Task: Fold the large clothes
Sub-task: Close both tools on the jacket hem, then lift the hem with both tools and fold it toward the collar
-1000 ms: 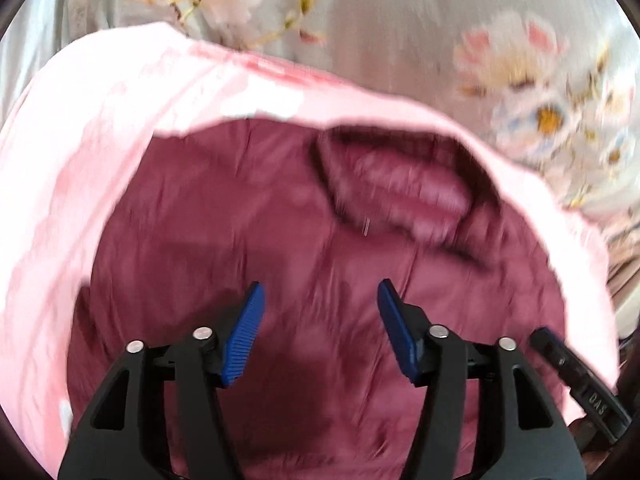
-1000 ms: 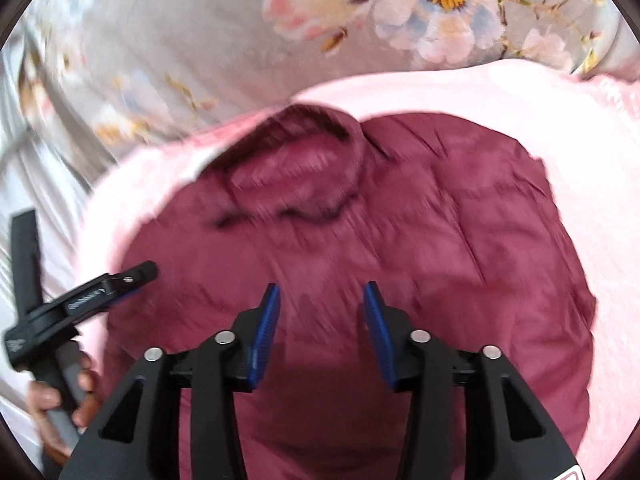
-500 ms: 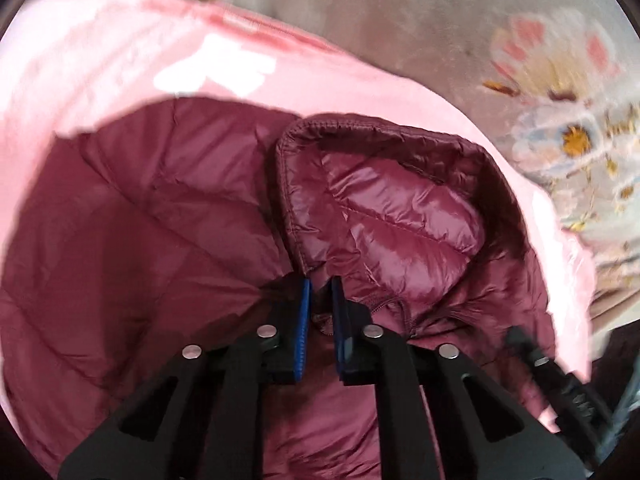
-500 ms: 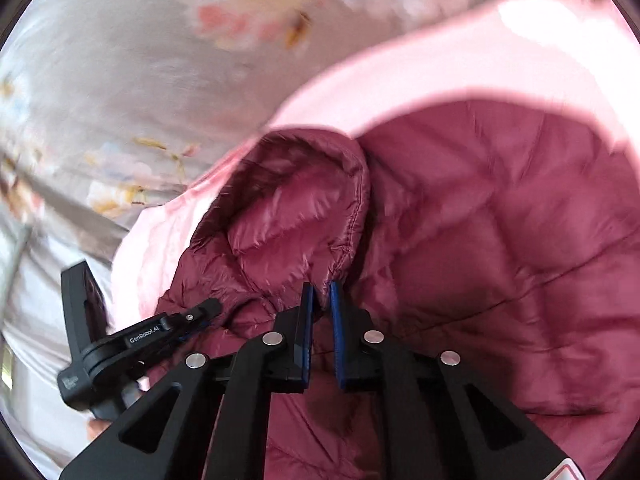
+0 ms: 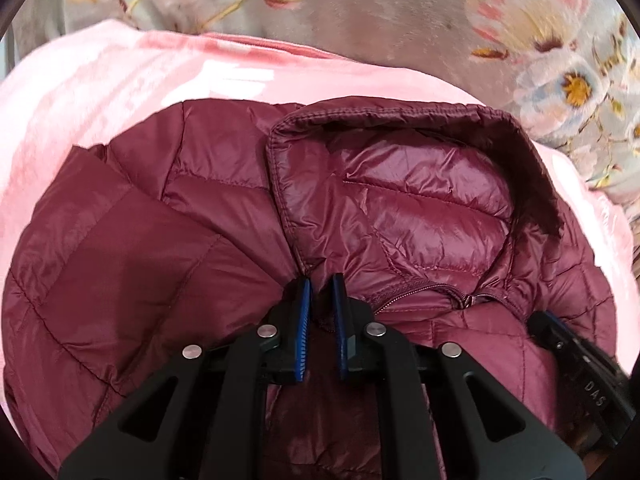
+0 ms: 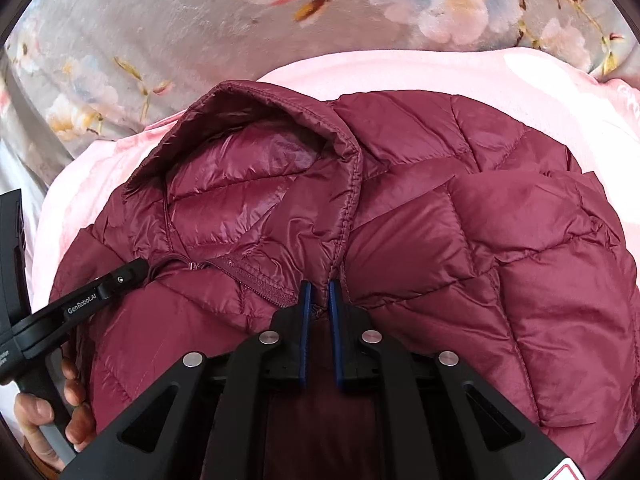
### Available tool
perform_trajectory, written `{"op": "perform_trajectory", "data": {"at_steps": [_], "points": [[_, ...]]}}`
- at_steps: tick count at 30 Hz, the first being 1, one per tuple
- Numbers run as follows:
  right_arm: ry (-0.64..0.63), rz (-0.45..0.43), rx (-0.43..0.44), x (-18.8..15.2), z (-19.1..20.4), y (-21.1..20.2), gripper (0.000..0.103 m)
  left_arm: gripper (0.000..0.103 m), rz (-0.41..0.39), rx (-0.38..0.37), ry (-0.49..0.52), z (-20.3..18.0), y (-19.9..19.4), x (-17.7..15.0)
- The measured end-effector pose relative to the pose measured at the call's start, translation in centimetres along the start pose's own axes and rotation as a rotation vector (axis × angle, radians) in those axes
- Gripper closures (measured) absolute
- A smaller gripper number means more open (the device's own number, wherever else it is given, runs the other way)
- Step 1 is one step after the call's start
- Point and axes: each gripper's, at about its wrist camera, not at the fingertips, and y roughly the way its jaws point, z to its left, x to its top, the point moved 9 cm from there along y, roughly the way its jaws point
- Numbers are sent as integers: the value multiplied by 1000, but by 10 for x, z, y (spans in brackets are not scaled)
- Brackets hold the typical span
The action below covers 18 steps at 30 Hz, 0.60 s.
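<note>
Soft even daylight, sheen on fabric, blurred and warped fisheye edges.

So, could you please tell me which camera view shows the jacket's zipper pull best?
The left wrist view: the zipper pull lies unobstructed below the hood, with its zipper track visible. In the right wrist view the pull is smaller, near the frame's left, and the left claw sits right beside it.

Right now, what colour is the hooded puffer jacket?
Burgundy puffer jacket, glossier inside the hood; clearest in the right wrist view.
</note>
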Motion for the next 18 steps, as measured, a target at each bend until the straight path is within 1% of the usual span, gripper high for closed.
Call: {"op": "perform_trajectory", "data": {"at_steps": [2,4,5,6,7,8,9,11,12,14,15,17,18], "points": [[20,14,32,1,-2,-3,94,90,-11,3,-4,0,-3,0],[71,24,72,-1,-7,-12,92,88,11,-14,-10,4,-13,-2],[102,19,105,1,-8,-19,88,89,21,-34,-22,6,-18,-1],[136,-1,144,8,-10,-28,87,89,19,-63,-42,8,-25,3],[161,-25,166,17,-12,-36,87,89,2,-84,-61,9,-33,13],[183,-50,184,26,-13,-43,86,88,-21,-85,-77,14,-42,24],[210,-77,209,42,-14,-49,86,87,-39,-83,-87,18,-47,33],[241,-112,237,73,-12,-50,86,86,-77,-65,-105,23,-56,63],[245,-125,236,84,-10,-48,86,86,-101,-54,-119,25,-57,82],[245,-138,211,112,-5,-35,86,84,-104,-46,-136,20,-50,110],[242,-136,198,121,-3,-27,86,83,-85,-45,-137,16,-41,121],[226,-126,165,130,1,-12,86,83,-51,-39,-157,11,-20,134],[206,-101,145,132,3,1,86,83,-6,-49,-156,7,-3,135]]}}
